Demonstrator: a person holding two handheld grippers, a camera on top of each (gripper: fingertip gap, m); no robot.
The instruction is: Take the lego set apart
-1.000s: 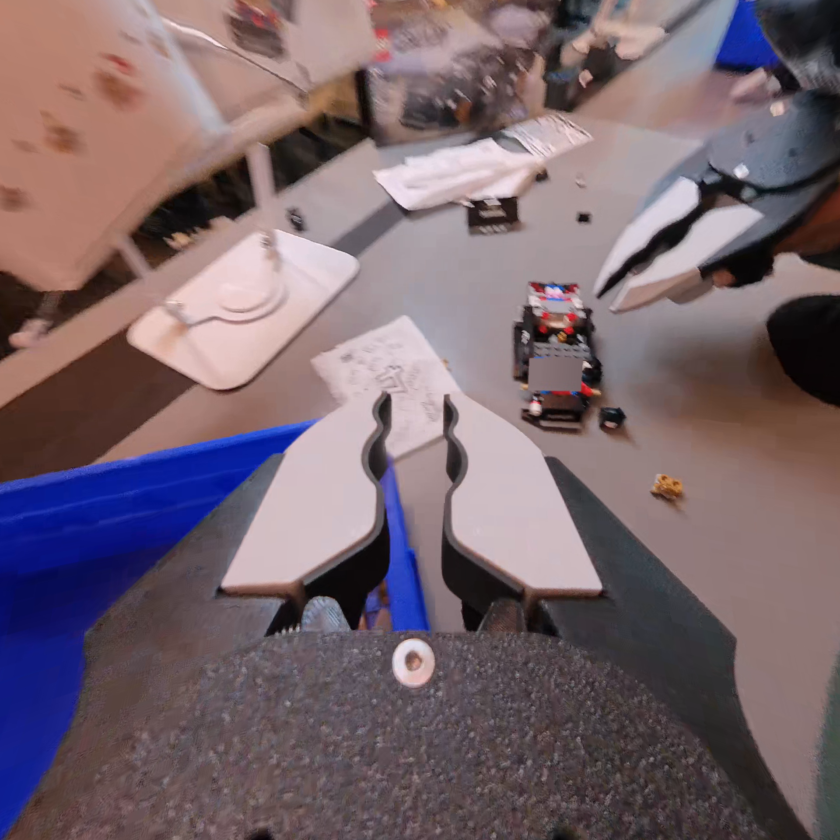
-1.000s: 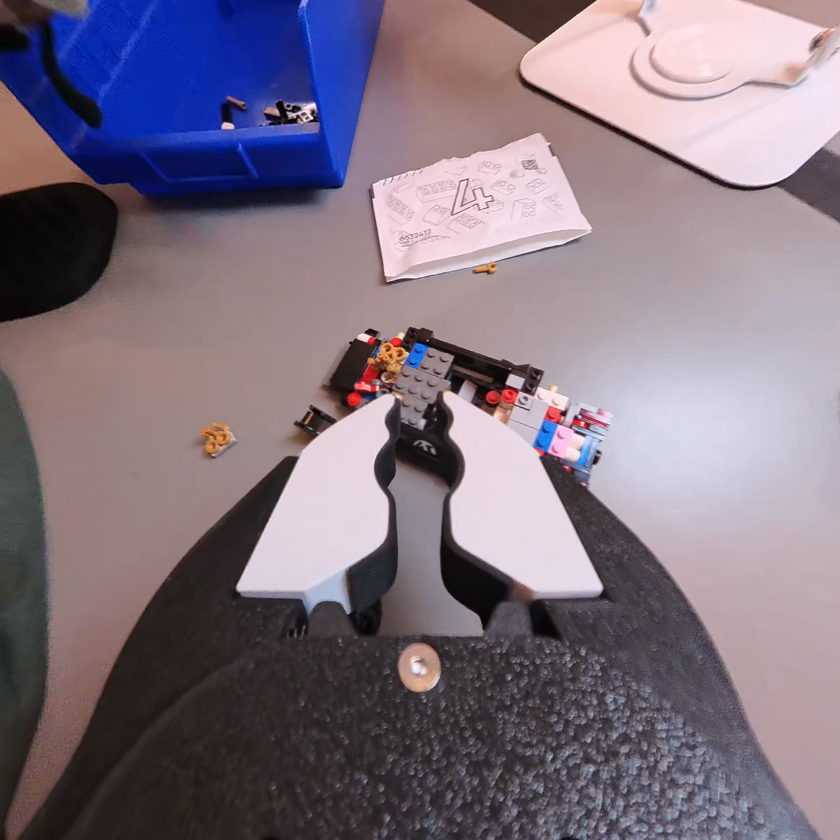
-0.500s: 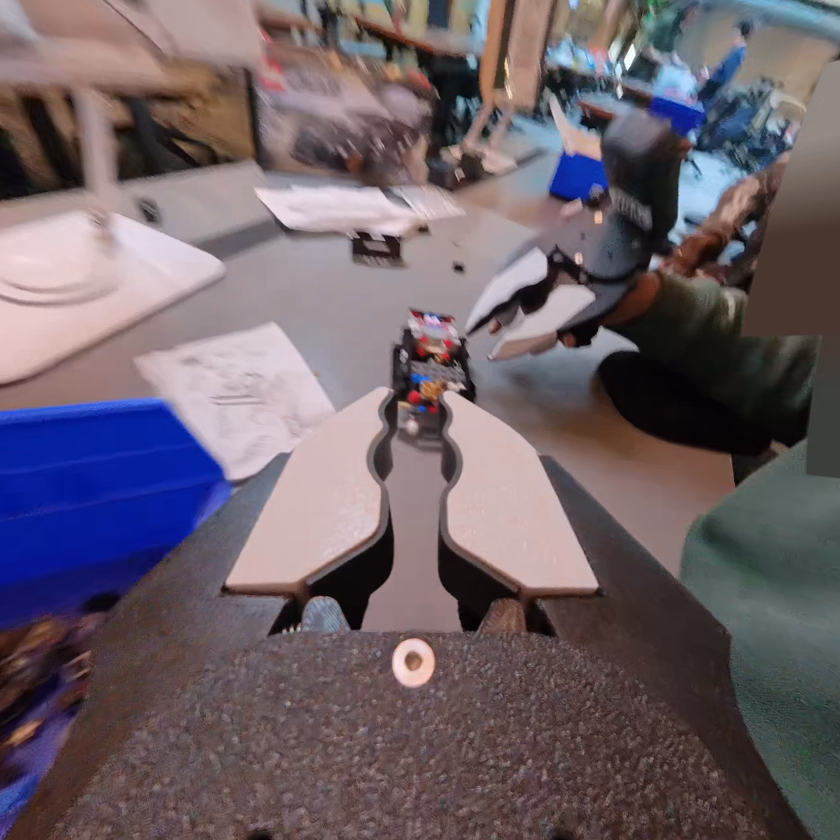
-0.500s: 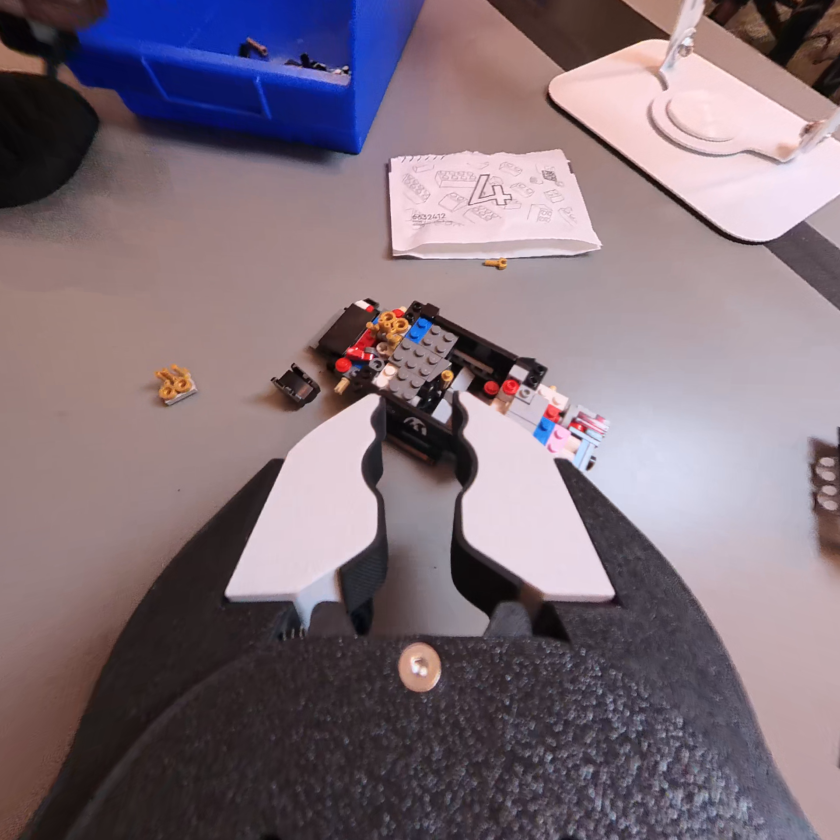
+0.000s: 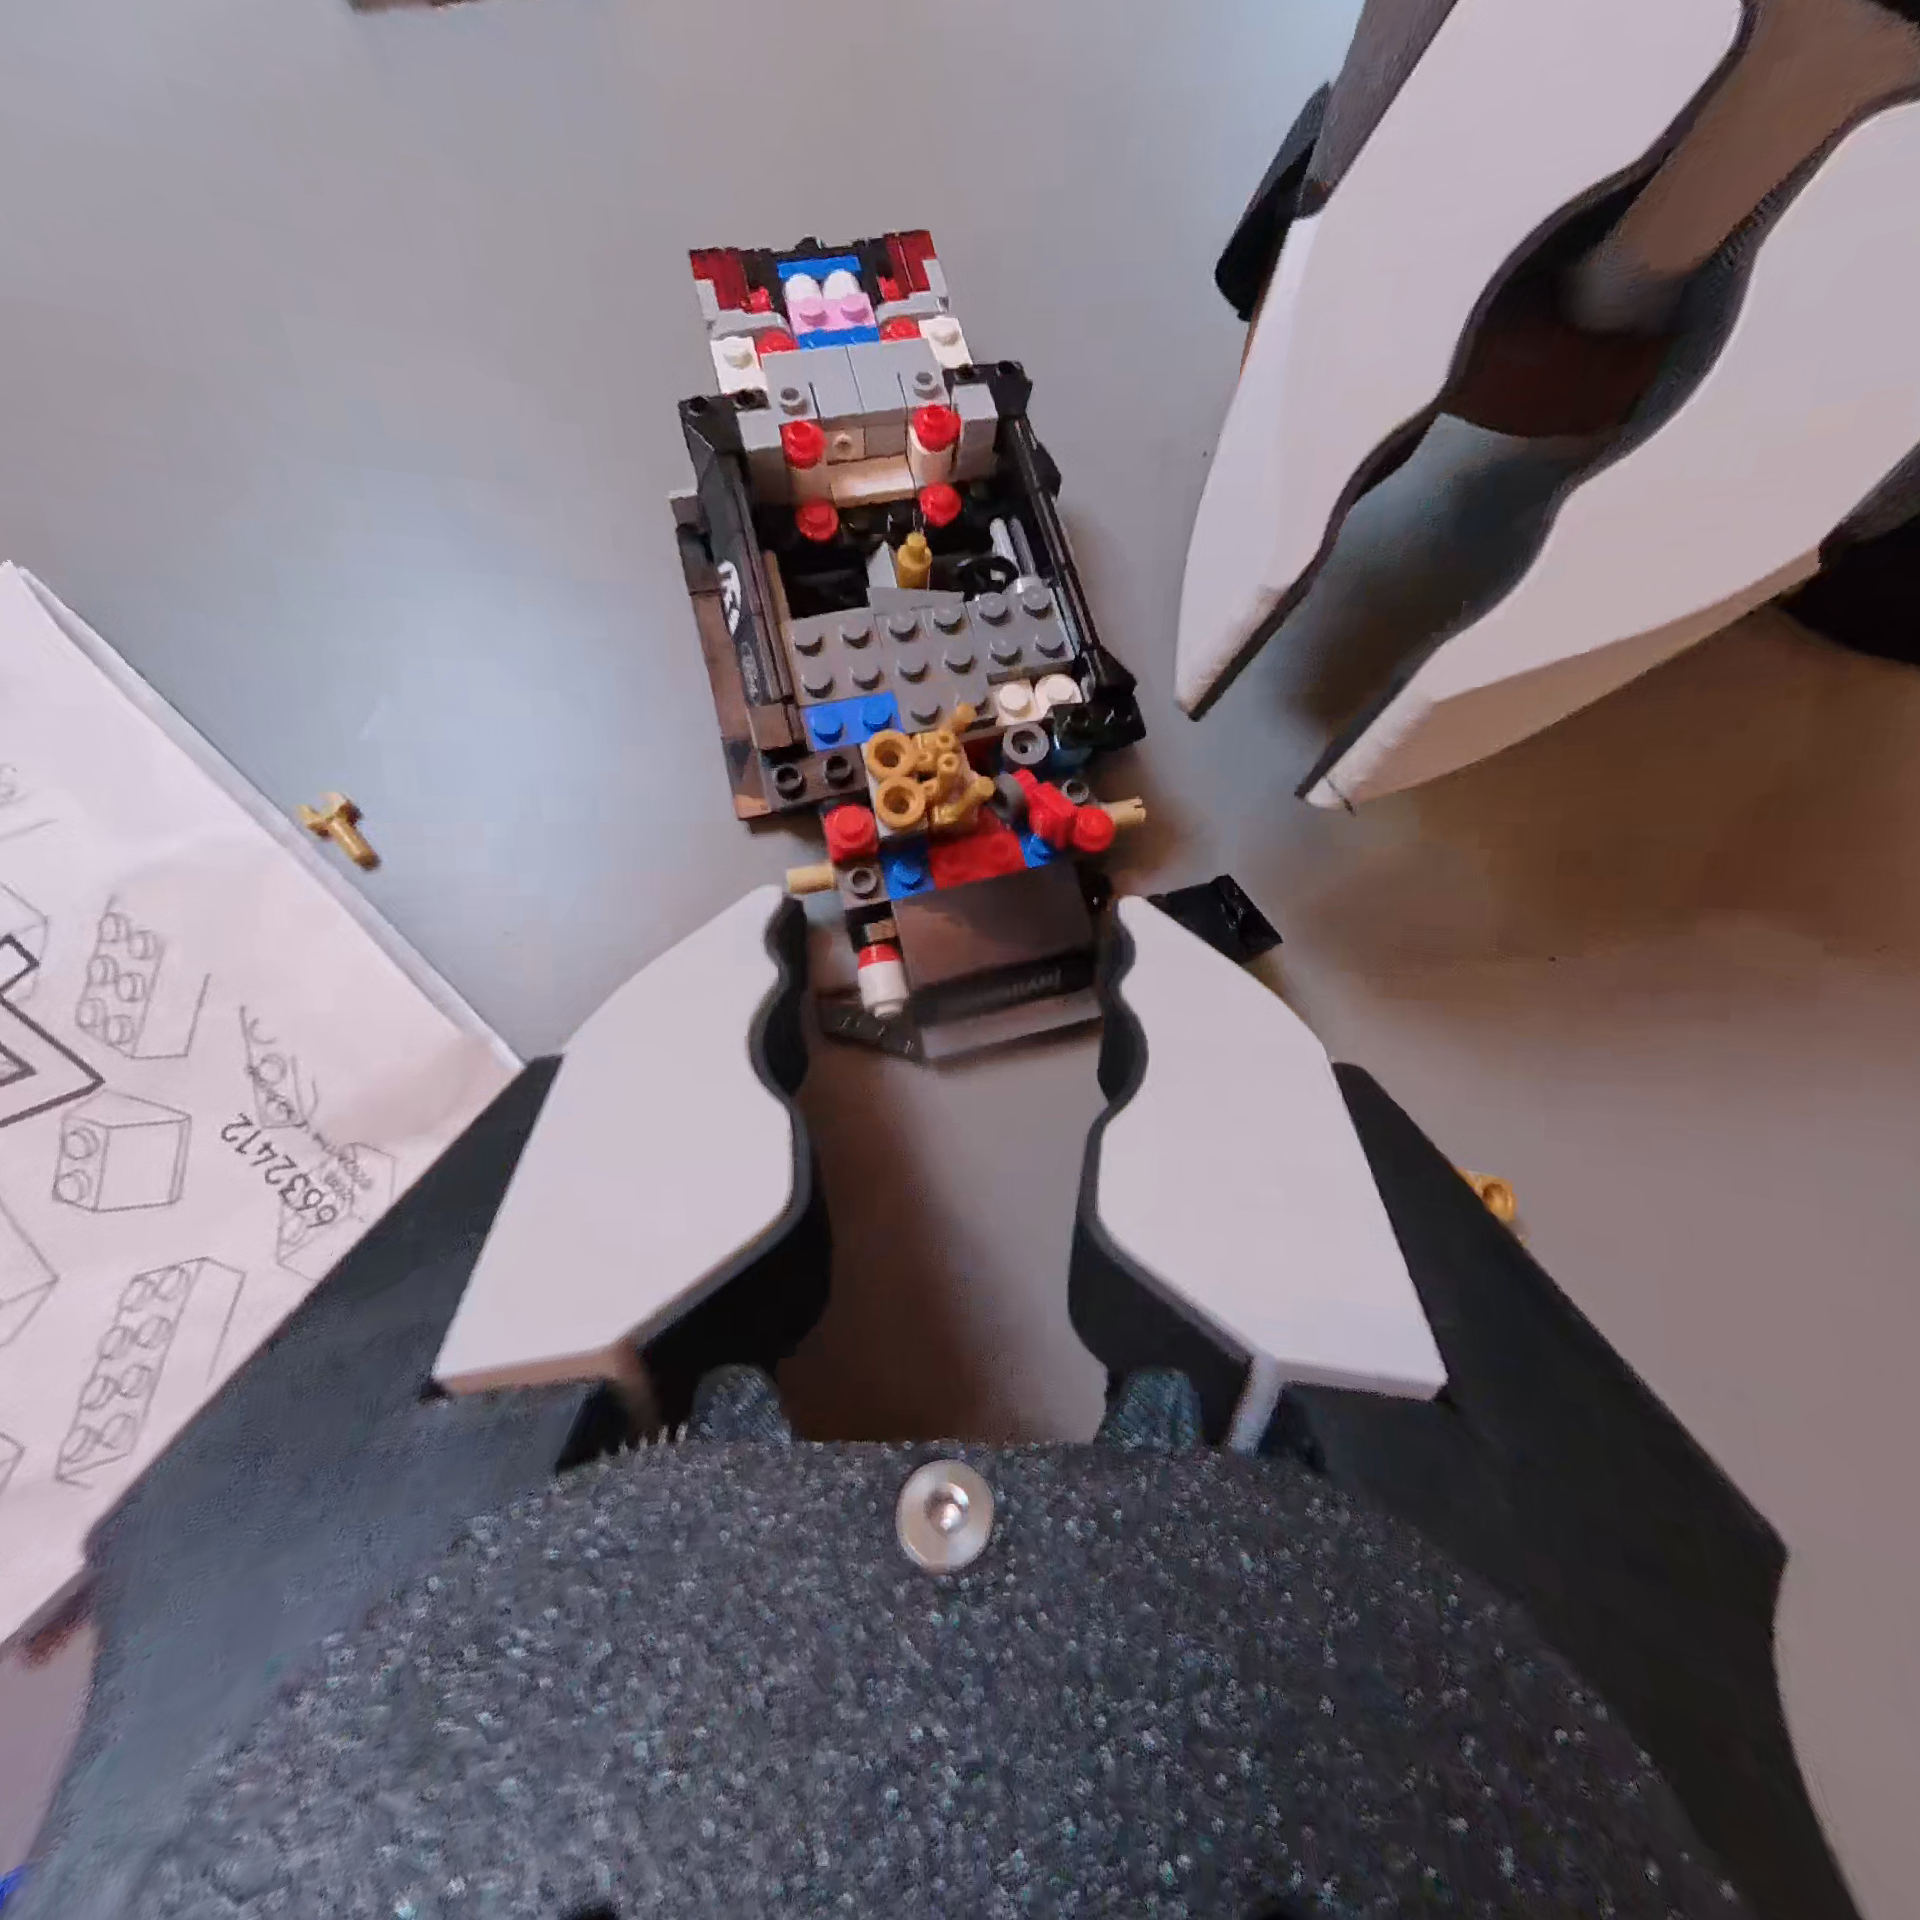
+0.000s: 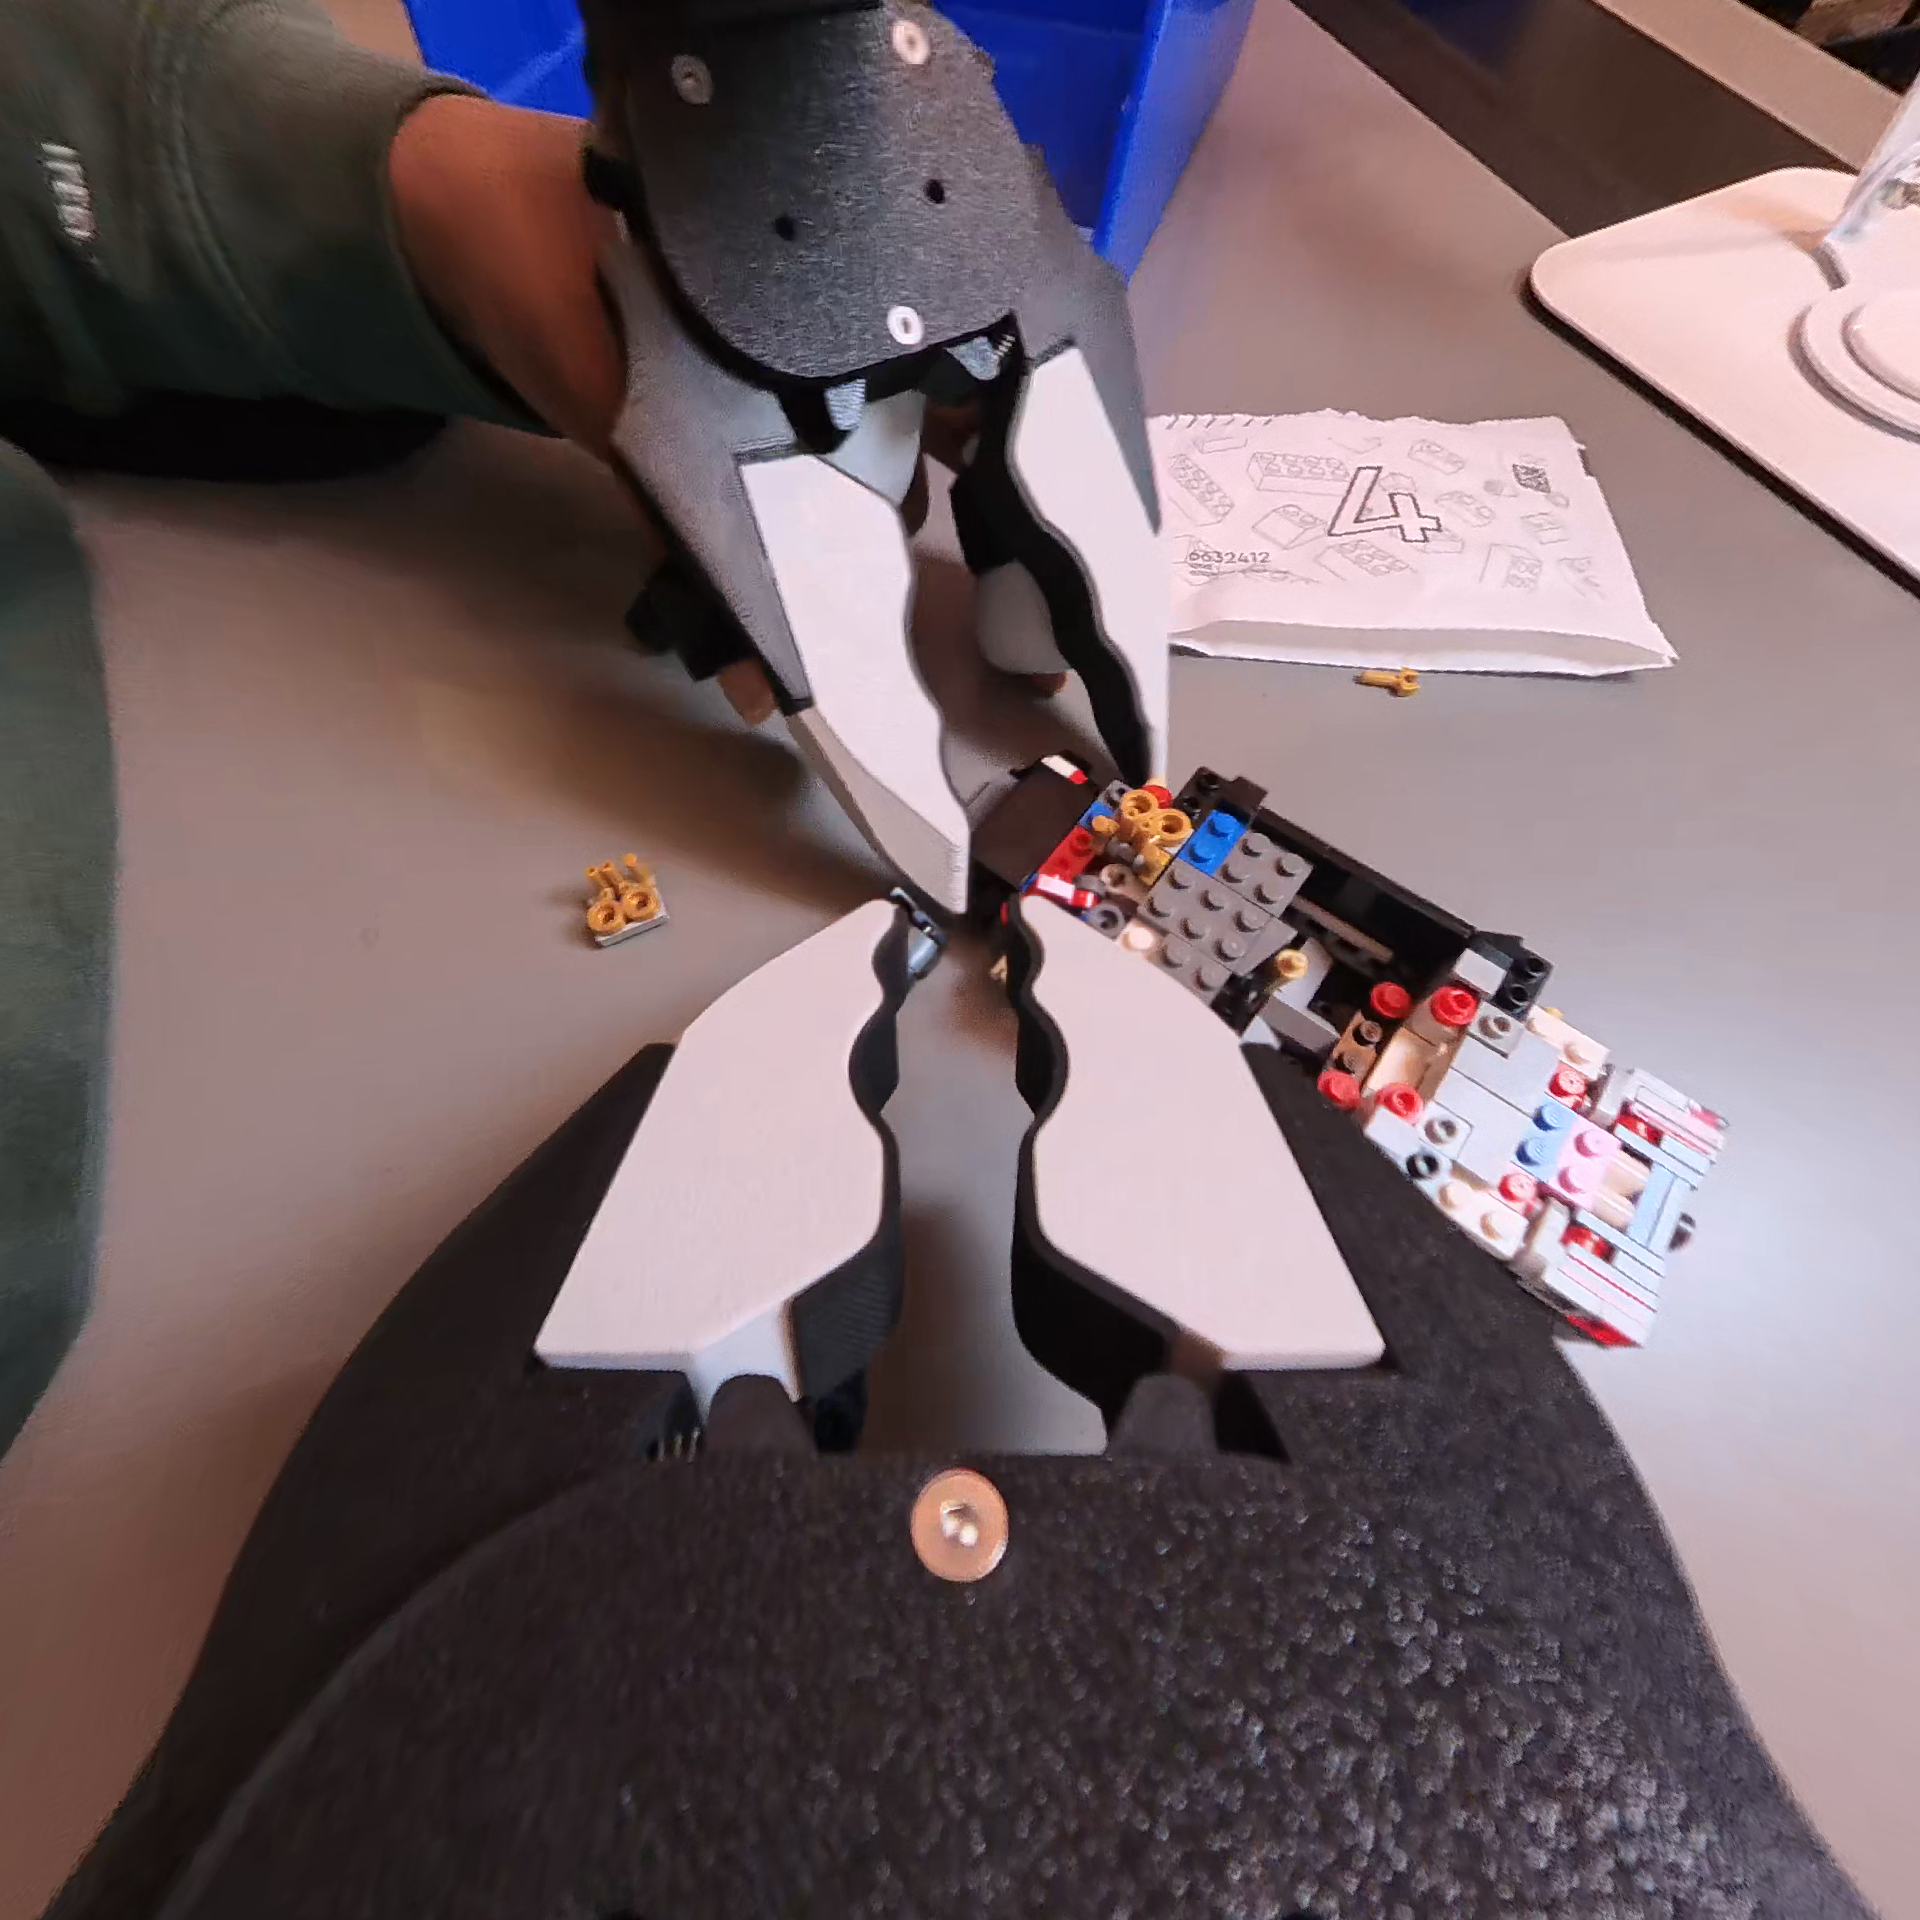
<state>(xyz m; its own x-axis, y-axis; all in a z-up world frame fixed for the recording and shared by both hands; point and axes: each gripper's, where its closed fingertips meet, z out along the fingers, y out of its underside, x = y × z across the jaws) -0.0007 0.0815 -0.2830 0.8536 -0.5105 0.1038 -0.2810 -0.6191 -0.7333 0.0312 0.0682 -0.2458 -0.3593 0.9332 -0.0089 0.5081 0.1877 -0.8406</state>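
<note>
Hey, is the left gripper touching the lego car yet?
Cannot tell. In the left wrist view the left gripper, jaws open, straddles the lego car at its black end, but neither view plainly shows contact or gap.

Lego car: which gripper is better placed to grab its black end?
Left. The left gripper is open with its fingers either side of the lego car's black end; the right gripper sits beside it.

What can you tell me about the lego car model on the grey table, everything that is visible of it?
The partly dismantled plastic lego car model lies flat on the grey table, roof off and inside exposed. It has black side walls, a dark grey studded plate across the middle, red round studs, blue and pink bricks at the far end and small gold pieces near the black sloped end. The open left hand-held gripper straddles that black end; whether it touches is unclear. The right hand-held gripper is beside the car.
</note>
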